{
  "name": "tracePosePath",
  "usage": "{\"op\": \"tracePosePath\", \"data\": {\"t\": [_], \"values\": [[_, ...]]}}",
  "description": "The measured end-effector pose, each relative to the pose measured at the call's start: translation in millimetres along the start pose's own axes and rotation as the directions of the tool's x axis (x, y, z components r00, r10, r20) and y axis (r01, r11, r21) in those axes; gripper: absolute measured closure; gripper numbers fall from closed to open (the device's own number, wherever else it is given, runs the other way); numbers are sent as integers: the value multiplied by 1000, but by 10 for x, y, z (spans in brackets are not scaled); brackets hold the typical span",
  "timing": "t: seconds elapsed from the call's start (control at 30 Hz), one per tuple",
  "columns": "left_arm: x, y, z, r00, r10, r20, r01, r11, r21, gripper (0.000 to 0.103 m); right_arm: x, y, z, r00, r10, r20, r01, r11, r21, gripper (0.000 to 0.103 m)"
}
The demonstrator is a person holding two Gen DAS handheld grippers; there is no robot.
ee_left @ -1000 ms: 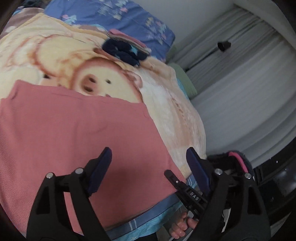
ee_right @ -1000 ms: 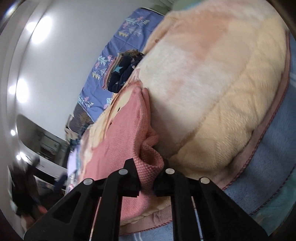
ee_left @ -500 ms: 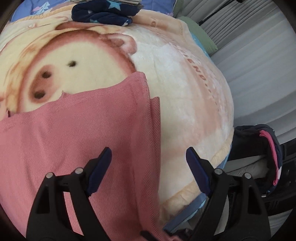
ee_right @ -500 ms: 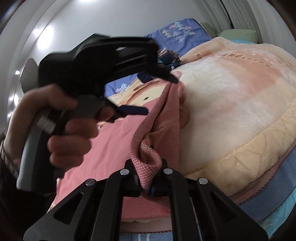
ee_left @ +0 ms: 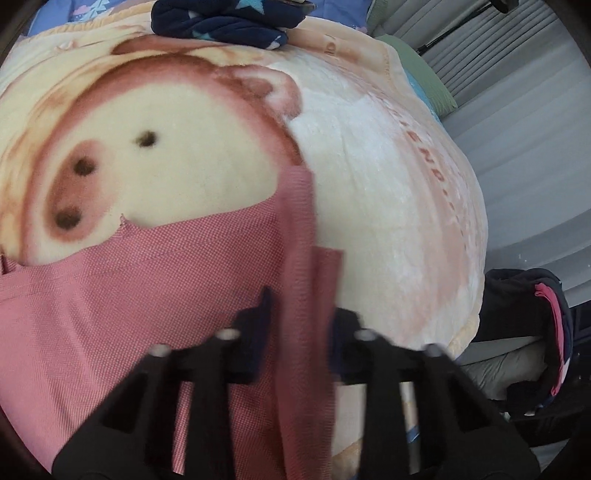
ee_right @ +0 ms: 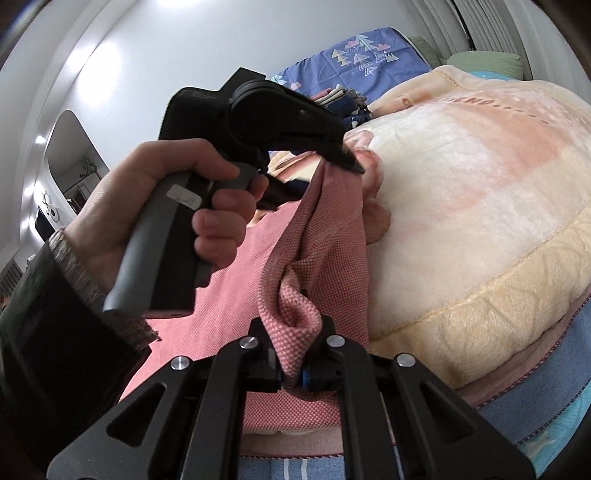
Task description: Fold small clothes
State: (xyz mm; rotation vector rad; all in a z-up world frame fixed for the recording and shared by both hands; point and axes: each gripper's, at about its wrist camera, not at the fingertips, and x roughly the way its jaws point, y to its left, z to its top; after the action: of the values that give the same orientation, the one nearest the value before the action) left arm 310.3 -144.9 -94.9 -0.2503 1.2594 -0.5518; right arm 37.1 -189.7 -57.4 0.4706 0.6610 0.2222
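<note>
A pink knit garment [ee_left: 129,280] lies spread on a cream pig-print blanket [ee_left: 388,184]. My left gripper [ee_left: 301,325] is blurred, its jaws closed in on the garment's raised right edge. In the right wrist view the left gripper's fingertips [ee_right: 347,160] pinch the far corner of the garment [ee_right: 332,229]. My right gripper [ee_right: 293,365] is shut on a bunched fold of the garment's near corner, and the edge between the two grippers is lifted off the blanket [ee_right: 461,206].
Folded dark blue star-print clothes [ee_left: 221,22] lie at the blanket's far end. A blue tree-print pillow [ee_right: 362,55] and a green pillow [ee_left: 424,81] sit behind. A dark pile with pink trim [ee_left: 546,332] is beside the bed. Curtains [ee_left: 517,110] hang on the right.
My left gripper moved forward to the garment's far right corner and closed from wide open onto it. My right gripper kept its grip and the edge rose.
</note>
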Motion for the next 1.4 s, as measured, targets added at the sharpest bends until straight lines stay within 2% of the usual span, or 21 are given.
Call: {"op": "tracePosePath", "data": {"t": [0.2,0.37,0.57,0.77,0.93,1.17,1.27,1.3,1.33,1.37,1.4], "values": [[-237,46,-18,997,-65,48,65,998,-1,96,-63,48,67,1000,29,10,-29,1000,-11,96],[-694,197,-39,987,-120,105,122,992,-15,96,-136,241,175,992,123,8,-123,992,-33,96],[-1469,535,-222,971,-132,199,135,991,-2,96,-184,633,284,958,287,-27,-288,955,-67,96],[-1974,1148,-403,968,-90,234,104,993,-49,96,131,1107,159,914,378,-150,-393,915,-89,96],[-2074,1746,-601,970,-78,231,108,987,-121,96,530,1443,-80,879,391,-274,-425,902,-79,96],[-1913,2505,-933,972,-92,217,142,964,-224,96,922,1593,-379,858,337,-388,-393,917,-74,96],[-1831,2703,-1021,971,-99,219,155,955,-254,94,997,1577,-438,848,332,-412,-389,919,-60,91],[-1811,2755,-1052,971,-87,222,147,952,-269,89,1008,1589,-454,842,336,-421,-398,915,-66,85],[-1830,2822,-1117,969,-66,238,136,947,-290,81,1012,1598,-464,834,345,-430,-411,909,-69,72],[-1859,2866,-1161,965,-59,254,136,945,-296,75,997,1611,-478,825,358,-437,-429,900,-72,64],[-1929,2923,-1232,957,-54,286,144,942,-303,62,967,1631,-501,815,376,-441,-454,887,-82,55]]}}
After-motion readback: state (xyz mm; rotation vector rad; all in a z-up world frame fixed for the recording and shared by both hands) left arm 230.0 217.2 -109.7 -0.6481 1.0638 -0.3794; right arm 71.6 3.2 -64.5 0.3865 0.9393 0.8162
